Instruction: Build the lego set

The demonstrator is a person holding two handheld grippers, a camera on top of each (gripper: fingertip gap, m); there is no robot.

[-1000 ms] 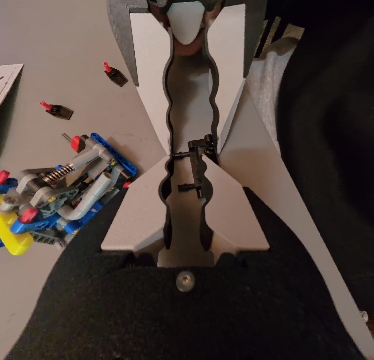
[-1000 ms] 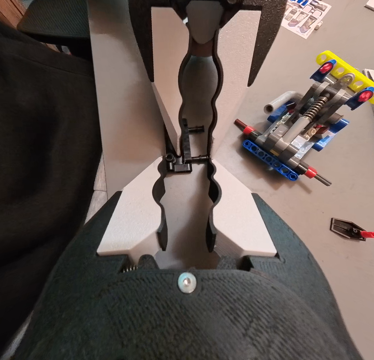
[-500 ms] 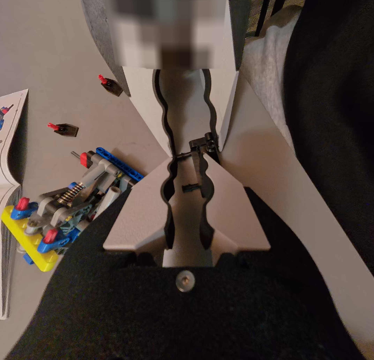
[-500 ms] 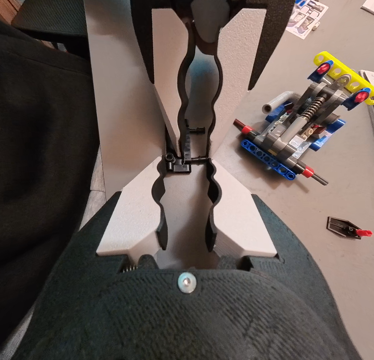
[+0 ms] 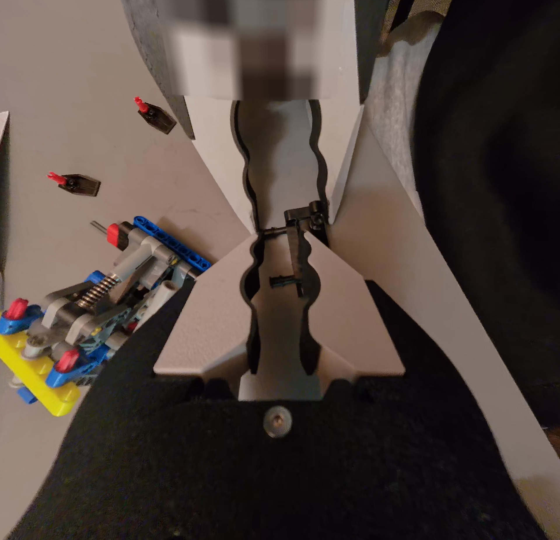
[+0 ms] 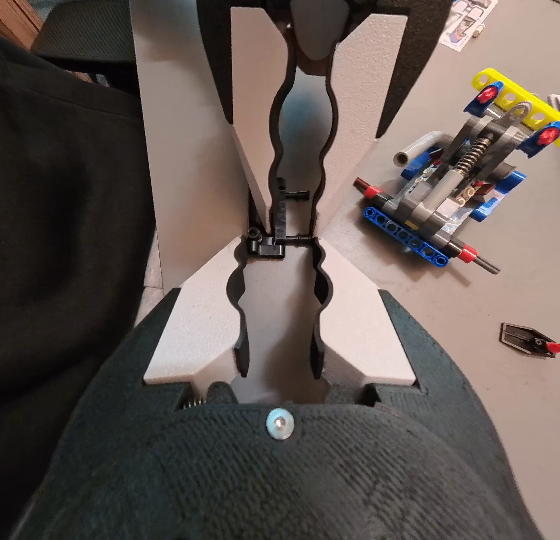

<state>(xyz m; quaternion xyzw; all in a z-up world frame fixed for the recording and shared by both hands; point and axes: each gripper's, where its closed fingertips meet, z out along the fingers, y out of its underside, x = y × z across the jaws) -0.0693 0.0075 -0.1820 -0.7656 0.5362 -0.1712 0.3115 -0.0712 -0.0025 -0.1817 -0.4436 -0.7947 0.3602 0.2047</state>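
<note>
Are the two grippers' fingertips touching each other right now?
Touching. In the right wrist view the right gripper's fingertips meet the left gripper's tip to tip, no gap showing, with the small black pin assembly between both pairs of fingers.

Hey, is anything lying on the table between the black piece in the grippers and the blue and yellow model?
Nothing visible: past the fingers around the black piece, bare table runs to the model. The small dark part with a red pin lies aside.
</note>
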